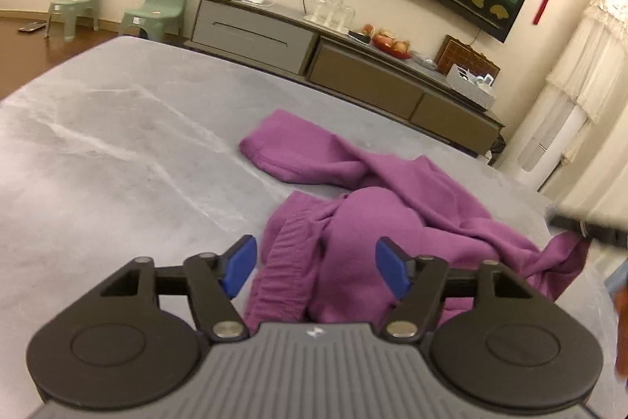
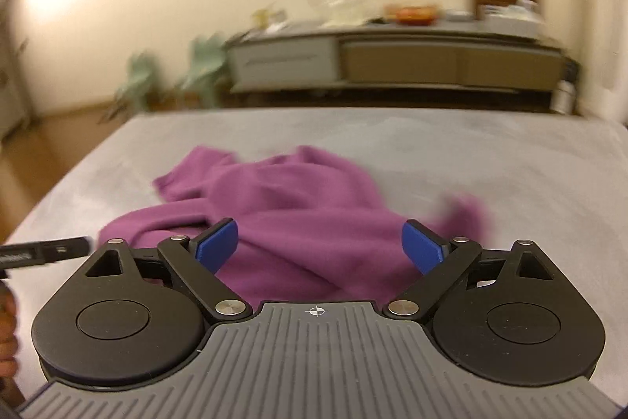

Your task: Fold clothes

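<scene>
A purple garment (image 1: 373, 207) with an elastic waistband lies crumpled on the grey bed (image 1: 117, 144); one leg or sleeve stretches away toward the far side. My left gripper (image 1: 316, 254) hovers over the waistband end, open, its blue pads apart with cloth below them but not pinched. My right gripper (image 2: 320, 234) is open above the middle of the same purple garment (image 2: 306, 207), nothing pressed between its blue pads. A black finger of the right gripper (image 1: 585, 226) shows beside the garment's right corner. The left gripper's tip (image 2: 51, 248) pokes in from the left.
A low grey and brown cabinet (image 1: 353, 65) with glassware and a fruit bowl lines the far wall beyond the bed. Two green chairs (image 1: 157, 10) stand on the wood floor at the left. White curtains (image 1: 588, 65) hang on the right. A hand (image 2: 6, 324) shows at the left edge.
</scene>
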Available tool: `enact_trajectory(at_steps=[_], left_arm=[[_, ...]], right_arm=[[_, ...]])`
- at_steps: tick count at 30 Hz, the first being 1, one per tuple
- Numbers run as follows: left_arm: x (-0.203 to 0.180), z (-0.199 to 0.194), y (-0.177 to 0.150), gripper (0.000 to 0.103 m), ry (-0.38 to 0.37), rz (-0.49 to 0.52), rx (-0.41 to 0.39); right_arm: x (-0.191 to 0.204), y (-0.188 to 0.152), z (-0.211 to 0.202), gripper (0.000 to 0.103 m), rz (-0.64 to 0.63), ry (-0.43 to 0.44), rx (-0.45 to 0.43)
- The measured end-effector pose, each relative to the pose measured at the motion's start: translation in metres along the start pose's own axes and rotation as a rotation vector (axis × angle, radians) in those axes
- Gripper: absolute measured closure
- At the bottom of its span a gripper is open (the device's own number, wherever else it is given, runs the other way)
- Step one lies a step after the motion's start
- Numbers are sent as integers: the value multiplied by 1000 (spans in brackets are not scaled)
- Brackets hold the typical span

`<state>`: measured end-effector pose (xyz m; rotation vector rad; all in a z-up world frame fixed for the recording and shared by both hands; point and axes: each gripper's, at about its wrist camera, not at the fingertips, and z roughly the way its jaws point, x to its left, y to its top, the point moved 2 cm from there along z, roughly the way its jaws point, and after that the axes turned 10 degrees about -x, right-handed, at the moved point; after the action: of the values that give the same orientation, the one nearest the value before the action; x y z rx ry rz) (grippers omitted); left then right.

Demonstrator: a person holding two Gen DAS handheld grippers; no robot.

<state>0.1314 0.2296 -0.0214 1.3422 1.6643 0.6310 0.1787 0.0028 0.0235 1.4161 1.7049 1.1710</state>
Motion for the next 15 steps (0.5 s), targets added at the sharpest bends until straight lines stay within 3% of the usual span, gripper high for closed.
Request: enact_trajectory(at_steps=[3, 7, 8, 9, 10, 11, 12, 15], left_arm=[[3, 3, 6, 27, -64, -20, -23], [-2, 27, 11, 26, -40, 41, 13], [-2, 32, 8, 26, -42, 50, 36], [-1, 38, 5, 29, -45, 57, 59], [0, 43, 2, 35, -47, 65, 82], [-1, 45, 1, 49, -57, 78, 92], [-1, 46, 2, 56, -64, 73, 96], [-3, 42, 7, 62, -69, 63, 84]], right_arm=[[49, 21, 60, 3, -175, 48, 21], [105, 28, 147, 4, -378, 99, 126], [112, 22, 167, 13, -417, 88, 176], [119, 17, 187, 52, -456, 77, 226], [120, 15, 201, 82, -469, 69, 272], [116, 15, 212, 95, -458, 65, 313], [108, 21, 213, 95, -439, 58, 317], [53, 62, 167, 95, -307, -34, 170]])
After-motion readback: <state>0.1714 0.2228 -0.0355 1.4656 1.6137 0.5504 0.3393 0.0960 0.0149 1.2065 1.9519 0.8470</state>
